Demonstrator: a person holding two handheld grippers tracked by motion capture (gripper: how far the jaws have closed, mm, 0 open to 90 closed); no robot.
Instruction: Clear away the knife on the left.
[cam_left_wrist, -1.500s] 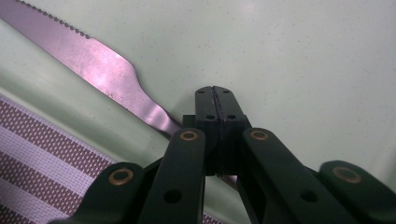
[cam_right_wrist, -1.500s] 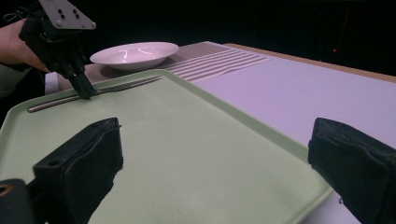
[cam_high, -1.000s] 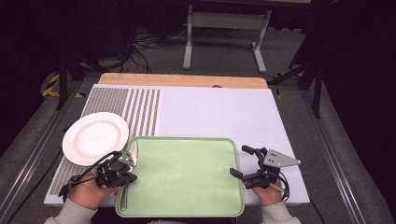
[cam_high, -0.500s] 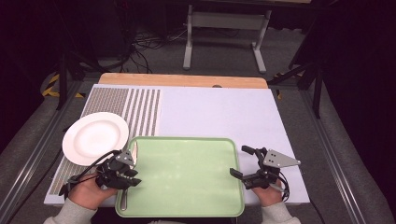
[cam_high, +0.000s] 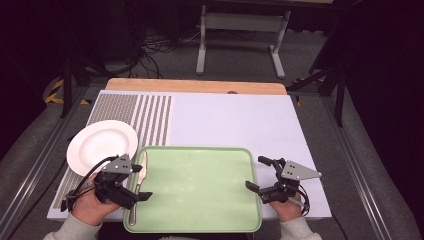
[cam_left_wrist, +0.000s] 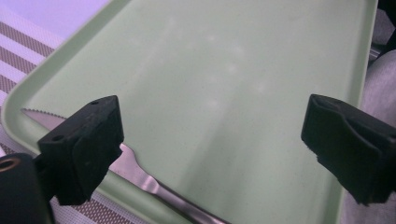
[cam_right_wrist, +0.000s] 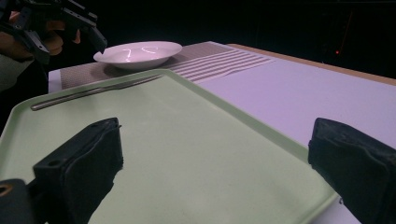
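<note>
Steel knife (cam_high: 136, 192) along tray (cam_high: 200, 225) L rim; L tongs (cam_high: 142, 182) just opened wide, R tongs (cam_high: 259, 174) wide.

Pale green tray (cam_high: 200, 190) between the two black grippers; silver knife (cam_left_wrist: 140, 170) with serrated edge just beneath the left gripper (cam_high: 132, 182). White plate (cam_high: 101, 146) beyond that gripper, on a lilac mat (cam_high: 235, 120) with brown-and-white striped section (cam_high: 150, 120)

Left gripper (cam_high: 141, 183): held low at the person's left, jaws spread wide apart, having just been opening, nothing between them. Right gripper (cam_high: 259, 173): held low at the right, its 2 jaws spread wide, gripping nothing.
</note>
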